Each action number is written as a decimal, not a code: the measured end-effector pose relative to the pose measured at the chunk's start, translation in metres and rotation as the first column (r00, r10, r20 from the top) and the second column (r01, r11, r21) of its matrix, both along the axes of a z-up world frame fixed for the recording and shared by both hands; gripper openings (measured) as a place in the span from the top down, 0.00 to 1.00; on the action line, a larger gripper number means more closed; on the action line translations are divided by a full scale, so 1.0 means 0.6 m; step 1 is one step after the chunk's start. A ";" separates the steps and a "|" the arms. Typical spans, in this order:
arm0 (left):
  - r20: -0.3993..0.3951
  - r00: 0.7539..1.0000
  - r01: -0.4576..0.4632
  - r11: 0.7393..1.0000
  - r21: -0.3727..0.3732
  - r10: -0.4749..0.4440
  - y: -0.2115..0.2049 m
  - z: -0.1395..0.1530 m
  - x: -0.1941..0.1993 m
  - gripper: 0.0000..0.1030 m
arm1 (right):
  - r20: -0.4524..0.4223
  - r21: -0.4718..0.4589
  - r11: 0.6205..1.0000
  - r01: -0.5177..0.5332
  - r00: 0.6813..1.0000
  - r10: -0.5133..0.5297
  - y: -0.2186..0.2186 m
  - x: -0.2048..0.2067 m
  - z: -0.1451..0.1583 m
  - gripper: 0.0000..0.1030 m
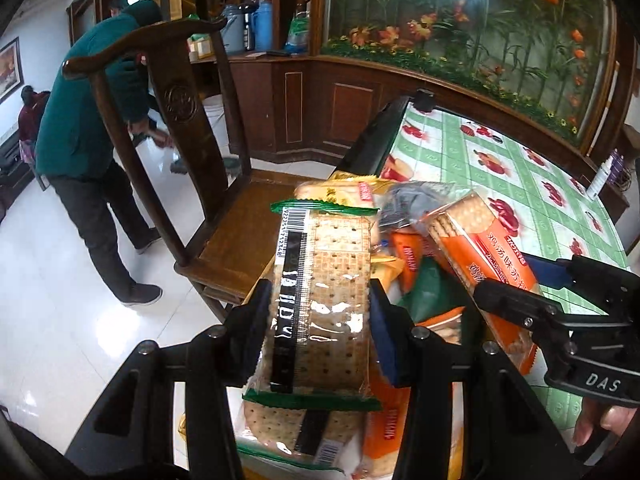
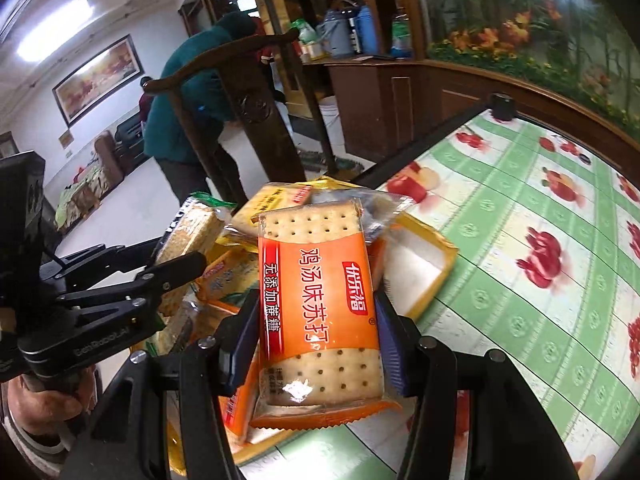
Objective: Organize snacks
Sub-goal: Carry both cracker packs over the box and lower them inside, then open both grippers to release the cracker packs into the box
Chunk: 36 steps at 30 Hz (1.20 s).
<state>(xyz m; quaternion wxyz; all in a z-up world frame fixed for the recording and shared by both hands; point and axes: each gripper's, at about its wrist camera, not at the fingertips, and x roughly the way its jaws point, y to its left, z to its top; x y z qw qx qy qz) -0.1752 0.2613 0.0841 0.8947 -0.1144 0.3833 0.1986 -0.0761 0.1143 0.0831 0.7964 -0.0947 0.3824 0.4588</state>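
Observation:
My left gripper is shut on a green-edged cracker pack, held above a pile of snack packs in a yellow tray at the table's left edge. My right gripper is shut on an orange cracker pack, which also shows in the left wrist view, over the same pile. The right gripper appears in the left wrist view, to the right of the left one. The left gripper and its green-edged pack appear at the left of the right wrist view.
The table has a green checked cloth with fruit prints. A dark wooden chair stands by the table's left edge. A person in a green jacket bends over behind it. A white bottle stands at the table's far right.

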 end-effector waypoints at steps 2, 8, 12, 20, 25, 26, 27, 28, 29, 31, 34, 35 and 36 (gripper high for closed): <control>-0.014 1.000 -0.005 1.000 0.005 0.005 0.005 -0.009 0.003 0.52 | -0.009 -0.007 1.000 -0.013 1.000 0.012 0.012 -0.001 -0.006 0.48; -0.042 0.999 -0.019 1.000 0.003 0.019 0.017 -0.033 0.010 0.52 | -0.046 -0.021 0.999 -0.042 0.998 0.041 0.039 0.010 -0.023 0.48; -0.044 0.999 -0.021 1.000 0.001 0.021 0.021 -0.037 0.011 0.52 | -0.033 -0.040 0.998 -0.055 0.998 0.053 0.052 0.014 -0.023 0.48; -0.049 0.999 -0.003 1.000 0.020 0.004 0.012 -0.033 0.006 0.52 | -0.023 -0.084 0.990 -0.109 0.994 0.108 0.063 -0.013 -0.031 0.48; -0.065 0.998 0.007 0.999 0.044 -0.004 0.005 -0.038 0.015 0.53 | -0.052 -0.078 0.990 -0.119 0.992 0.115 0.058 -0.010 -0.046 0.46; -0.062 0.998 0.010 0.999 0.042 -0.007 0.006 -0.037 0.015 0.53 | -0.065 -0.072 0.991 -0.113 0.992 0.109 0.058 -0.008 -0.048 0.45; -0.060 0.998 0.009 0.999 0.043 -0.006 0.007 -0.036 0.015 0.52 | -0.071 -0.061 0.992 -0.107 0.992 0.103 0.054 -0.007 -0.047 0.44; -0.060 0.998 0.008 0.999 0.044 -0.006 0.008 -0.035 0.014 0.52 | -0.084 -0.039 0.994 -0.101 0.992 0.097 0.048 -0.006 -0.044 0.41; -0.061 0.998 0.007 0.999 0.040 -0.005 0.009 -0.035 0.014 0.51 | -0.098 -0.016 0.995 -0.097 0.991 0.095 0.043 -0.004 -0.040 0.36; -0.056 0.998 -0.003 0.999 0.039 0.005 0.010 -0.032 0.013 0.46 | -0.107 0.017 0.996 -0.088 0.990 0.089 0.034 -0.002 -0.033 0.30; -0.040 0.999 -0.019 0.998 0.060 0.021 0.009 -0.025 0.009 0.28 | -0.083 0.014 0.997 -0.071 0.994 0.072 0.026 -0.006 -0.023 0.29; -0.034 0.999 -0.024 0.997 0.070 0.027 0.008 -0.022 0.007 0.27 | -0.074 0.012 0.997 -0.070 0.995 0.070 0.025 -0.008 -0.022 0.29; -0.029 0.999 -0.028 0.997 0.076 0.031 0.006 -0.020 0.006 0.25 | -0.059 0.008 0.998 -0.065 0.996 0.066 0.023 -0.010 -0.021 0.29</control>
